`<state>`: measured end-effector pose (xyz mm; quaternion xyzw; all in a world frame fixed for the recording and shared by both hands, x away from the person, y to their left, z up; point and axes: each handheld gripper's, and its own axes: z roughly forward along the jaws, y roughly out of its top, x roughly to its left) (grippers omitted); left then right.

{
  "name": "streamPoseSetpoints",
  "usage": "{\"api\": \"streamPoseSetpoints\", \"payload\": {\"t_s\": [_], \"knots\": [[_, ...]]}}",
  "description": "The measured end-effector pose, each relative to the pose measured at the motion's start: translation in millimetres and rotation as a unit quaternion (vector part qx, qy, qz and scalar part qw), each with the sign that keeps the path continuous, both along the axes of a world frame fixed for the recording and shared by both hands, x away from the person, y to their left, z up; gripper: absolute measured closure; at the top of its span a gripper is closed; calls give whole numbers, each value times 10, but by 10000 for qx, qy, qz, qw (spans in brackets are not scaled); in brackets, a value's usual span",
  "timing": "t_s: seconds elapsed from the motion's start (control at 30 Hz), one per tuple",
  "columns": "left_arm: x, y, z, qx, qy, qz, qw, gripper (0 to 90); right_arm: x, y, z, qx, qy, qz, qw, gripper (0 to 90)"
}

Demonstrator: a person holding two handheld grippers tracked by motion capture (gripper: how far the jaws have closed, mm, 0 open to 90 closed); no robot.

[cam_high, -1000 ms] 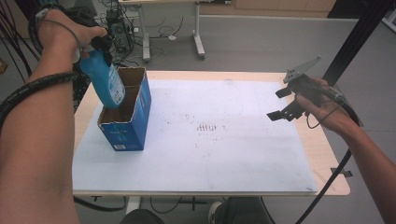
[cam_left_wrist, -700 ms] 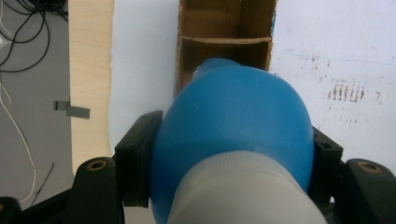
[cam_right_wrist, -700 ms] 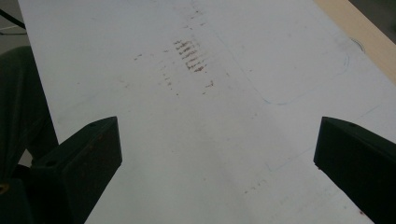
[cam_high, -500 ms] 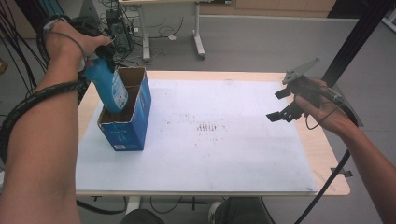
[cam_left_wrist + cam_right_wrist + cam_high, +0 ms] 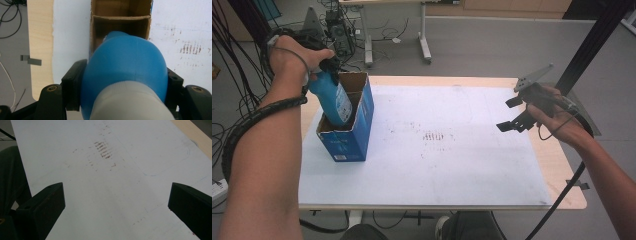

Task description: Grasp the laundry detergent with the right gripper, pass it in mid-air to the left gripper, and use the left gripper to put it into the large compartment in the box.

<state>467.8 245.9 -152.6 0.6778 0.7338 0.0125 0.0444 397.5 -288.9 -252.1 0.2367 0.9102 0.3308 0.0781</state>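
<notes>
one blue bottle [image 5: 332, 97], label unreadable, is clamped in the left gripper [image 5: 326, 67] over the blue box [image 5: 347, 131]; right gripper [image 5: 514, 114] gapes wide.

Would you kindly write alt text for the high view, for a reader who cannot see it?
The left gripper holds a blue bottle, tilted, its lower end inside an open blue cardboard box at the left of a white-covered table. At the right, the right gripper hangs above the table with its fingers apart, holding nothing. A patch of brown marks stains the white sheet near the middle.
</notes>
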Motion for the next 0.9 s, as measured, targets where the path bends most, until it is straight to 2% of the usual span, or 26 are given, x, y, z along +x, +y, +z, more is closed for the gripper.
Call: {"api": "streamPoseSetpoints", "payload": {"t_s": [0.67, 0.9], "knots": [[35, -46, -361, 68, -51, -103, 9999, 356, 10, 3, -22, 5, 32, 0, 10000, 10], [31, -60, -475, 129, -11, -121, 9998, 356, 5, -18, -24, 30, 21, -25, 10000, 10]]}}
